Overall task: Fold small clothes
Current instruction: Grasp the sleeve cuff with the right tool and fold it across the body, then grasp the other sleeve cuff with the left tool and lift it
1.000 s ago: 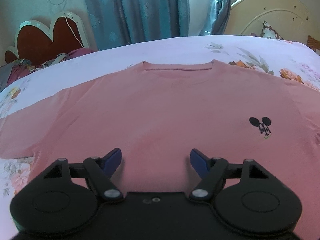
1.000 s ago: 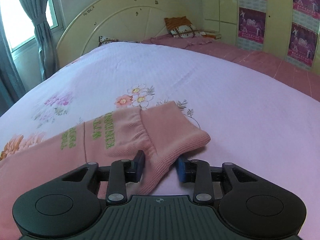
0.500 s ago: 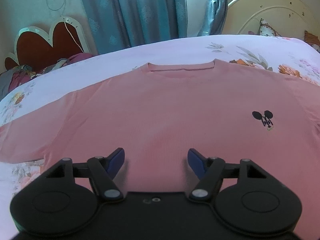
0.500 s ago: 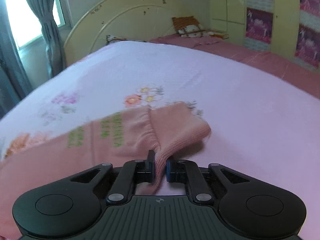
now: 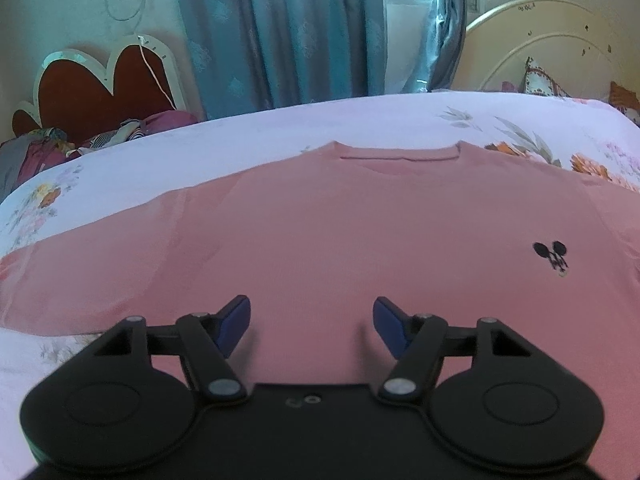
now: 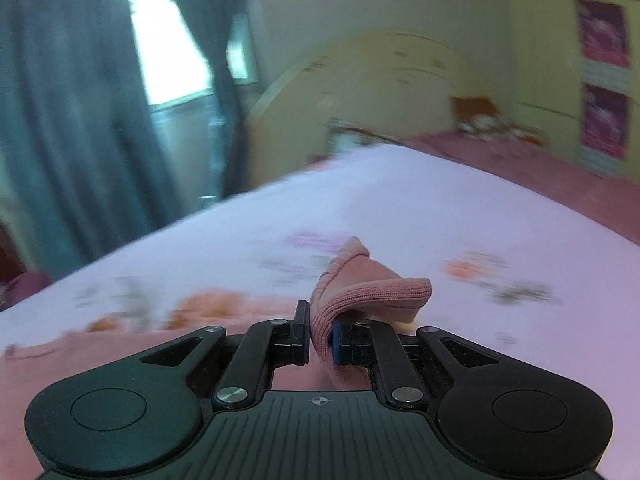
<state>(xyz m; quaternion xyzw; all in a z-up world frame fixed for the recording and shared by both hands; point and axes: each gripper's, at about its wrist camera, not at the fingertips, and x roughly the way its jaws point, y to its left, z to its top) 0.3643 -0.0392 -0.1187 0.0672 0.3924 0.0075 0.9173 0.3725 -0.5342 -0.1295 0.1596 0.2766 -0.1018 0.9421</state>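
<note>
A pink sweatshirt [image 5: 340, 232] lies flat on the bed, neckline at the far side, a small black mouse-head print [image 5: 554, 258] on its right chest. My left gripper [image 5: 311, 326] hovers over the shirt's lower body, blue pads wide apart, nothing between them. In the blurred right wrist view my right gripper [image 6: 321, 334] is shut on the ribbed sleeve cuff [image 6: 372, 286], which is lifted off the sheet and flops over to the right. The rest of that sleeve [image 6: 80, 344] trails away to the lower left.
The bed [image 5: 280, 136] has a pale lilac flowered sheet. A cream headboard [image 6: 380, 76] with pillows stands beyond it, blue curtains [image 5: 280, 32] and a window behind. A red heart-shaped headboard [image 5: 100, 84] with piled clothes sits at far left.
My right gripper closed on the sleeve cuff, then lifted it and swung left. The left gripper shifted a little over the shirt, jaws still apart.
</note>
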